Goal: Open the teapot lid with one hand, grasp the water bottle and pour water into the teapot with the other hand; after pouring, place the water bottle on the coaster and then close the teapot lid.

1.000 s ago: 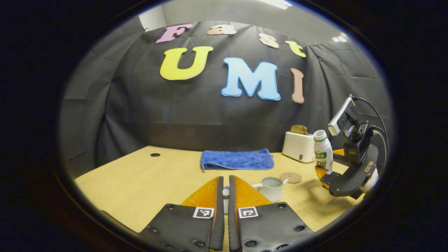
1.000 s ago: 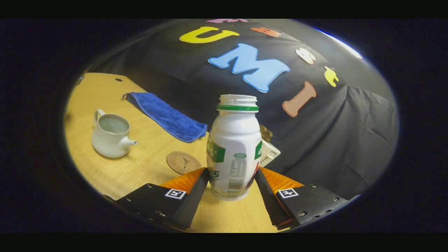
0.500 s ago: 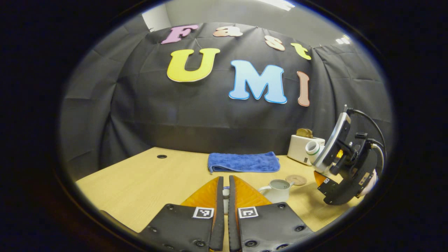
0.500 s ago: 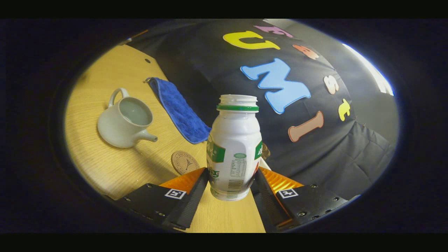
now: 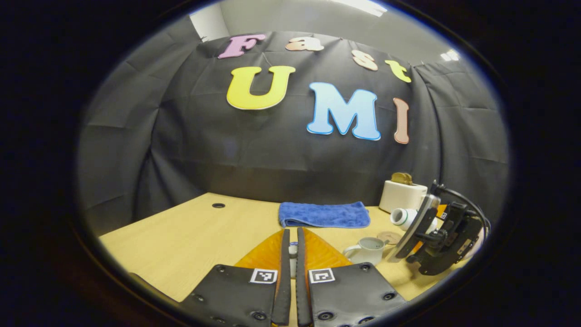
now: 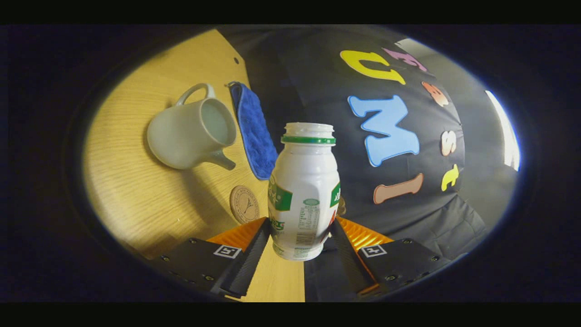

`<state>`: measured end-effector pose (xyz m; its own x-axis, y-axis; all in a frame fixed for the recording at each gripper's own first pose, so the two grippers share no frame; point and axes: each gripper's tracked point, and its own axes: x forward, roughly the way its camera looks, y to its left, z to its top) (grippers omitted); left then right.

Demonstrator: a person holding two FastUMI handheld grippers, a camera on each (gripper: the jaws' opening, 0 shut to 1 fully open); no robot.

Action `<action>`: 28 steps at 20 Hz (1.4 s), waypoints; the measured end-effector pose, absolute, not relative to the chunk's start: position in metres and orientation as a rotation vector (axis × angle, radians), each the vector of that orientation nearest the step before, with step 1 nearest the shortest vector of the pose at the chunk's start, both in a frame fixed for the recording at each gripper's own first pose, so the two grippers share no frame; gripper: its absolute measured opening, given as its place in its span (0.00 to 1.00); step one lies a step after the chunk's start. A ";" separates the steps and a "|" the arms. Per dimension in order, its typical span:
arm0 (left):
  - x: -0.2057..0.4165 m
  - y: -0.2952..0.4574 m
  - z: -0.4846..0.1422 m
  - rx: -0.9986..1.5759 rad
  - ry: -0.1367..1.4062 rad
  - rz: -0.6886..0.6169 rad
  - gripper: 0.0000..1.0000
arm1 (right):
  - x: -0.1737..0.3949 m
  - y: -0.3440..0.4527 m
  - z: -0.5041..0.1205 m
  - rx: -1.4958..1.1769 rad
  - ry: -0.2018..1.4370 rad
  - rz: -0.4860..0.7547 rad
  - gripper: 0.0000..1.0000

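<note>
The right gripper (image 6: 299, 238) pinches a capless white plastic water bottle with a green neck ring (image 6: 305, 190) low on its body, both fingers pressed to its sides, and tips its mouth toward the pale ceramic teapot (image 6: 190, 127), which stands open on the light wooden table (image 6: 136, 190). The pouring step appears to be in hand; next the mouth must come over the teapot's opening without spilling.

Nearest in the left gripper view, the left gripper (image 5: 291, 254) has its fingers pressed almost together on a small pale object, probably the teapot lid (image 5: 292, 250), though little of it shows.

Just beside the teapot, spout side, lies one round cork coaster (image 6: 244, 204). Behind the teapot lies one folded blue towel (image 5: 323, 214). Farther off stands one white toaster (image 5: 403, 196). One teapot, one bottle, two grippers.
</note>
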<state>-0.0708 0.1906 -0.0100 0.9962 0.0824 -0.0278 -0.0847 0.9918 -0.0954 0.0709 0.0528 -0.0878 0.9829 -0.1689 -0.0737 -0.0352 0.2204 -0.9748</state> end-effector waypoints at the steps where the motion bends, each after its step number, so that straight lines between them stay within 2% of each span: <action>1: -0.072 0.192 -0.009 -0.098 0.023 0.085 0.15 | 0.071 0.053 -0.088 -1.373 0.176 -0.089 0.81; 6: -0.072 0.195 -0.010 -0.105 0.024 0.089 0.15 | 0.074 0.056 -0.087 -1.467 0.160 -0.081 0.81; 7: -0.072 0.196 -0.010 -0.107 0.025 0.089 0.11 | 0.074 0.056 -0.085 -1.485 0.152 -0.081 0.81; 8: -0.072 0.196 -0.011 -0.109 0.026 0.089 0.15 | 0.075 0.057 -0.084 -1.501 0.145 -0.081 0.81; 18: -0.073 0.198 -0.009 -0.108 0.027 0.090 0.15 | 0.079 0.060 -0.074 -1.635 0.098 -0.086 0.80; 19: -0.072 0.198 -0.009 -0.108 0.028 0.090 0.11 | 0.079 0.061 -0.072 -1.647 0.091 -0.088 0.80; 20: -0.073 0.198 -0.009 -0.108 0.028 0.089 0.15 | 0.080 0.060 -0.071 -1.659 0.085 -0.090 0.80; 22: -0.073 0.198 -0.009 -0.108 0.028 0.090 0.11 | 0.081 0.061 -0.069 -1.683 0.068 -0.096 0.80; 23: -0.073 0.199 -0.009 -0.107 0.028 0.090 0.15 | 0.080 0.062 -0.068 -1.695 0.060 -0.099 0.80; 27: -0.073 0.200 -0.008 -0.112 0.029 0.091 0.15 | 0.082 0.062 -0.064 -1.741 0.028 -0.107 0.80; 28: -0.074 0.200 -0.008 -0.114 0.028 0.091 0.11 | 0.082 0.063 -0.063 -1.749 0.020 -0.109 0.80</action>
